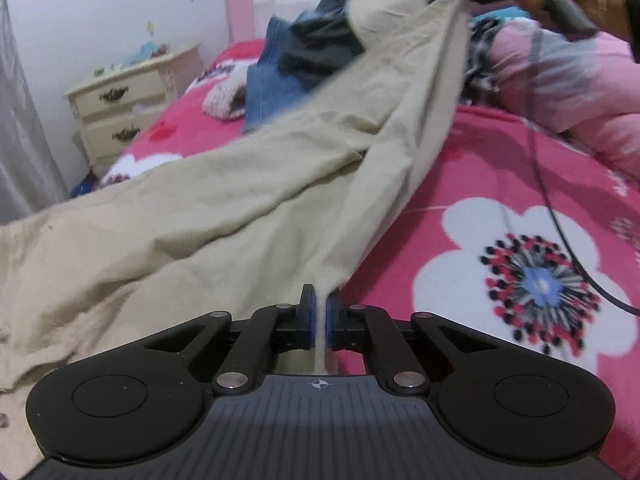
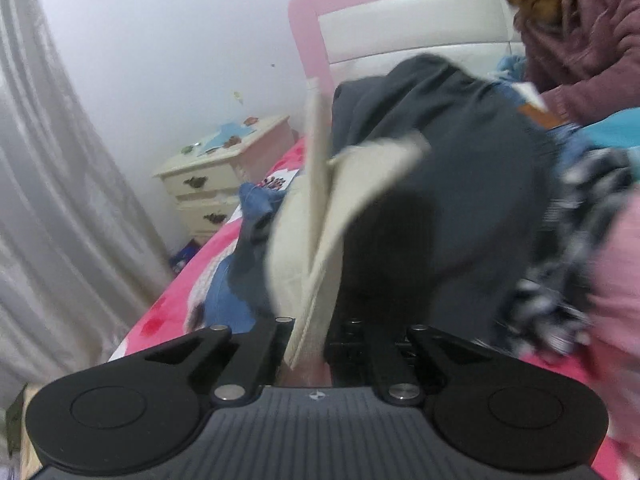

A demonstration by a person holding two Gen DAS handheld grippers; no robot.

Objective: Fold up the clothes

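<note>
So we're basically at the start here. Our left hand-held gripper (image 1: pixel 319 322) is clamped on one edge of the beige garment (image 1: pixel 240 200), and the right hand-held gripper (image 2: pixel 310 344) is pinching another edge of it, lifted off the bed (image 1: pixel 460 208). It's stretched out between the two, not folded at all. The pile of clothes (image 1: pixel 312 52) near the headboard looks untouched too, so pretty much everything's left.

Cream nightstand (image 1: pixel 120 100) with dark drawer pulls beside the bed, pink floral bedspread (image 1: pixel 500 240), pink-and-white headboard (image 2: pixel 400 20), pale curtain (image 2: pixel 60 200), black cable (image 1: pixel 552 208) over the bedspread
</note>
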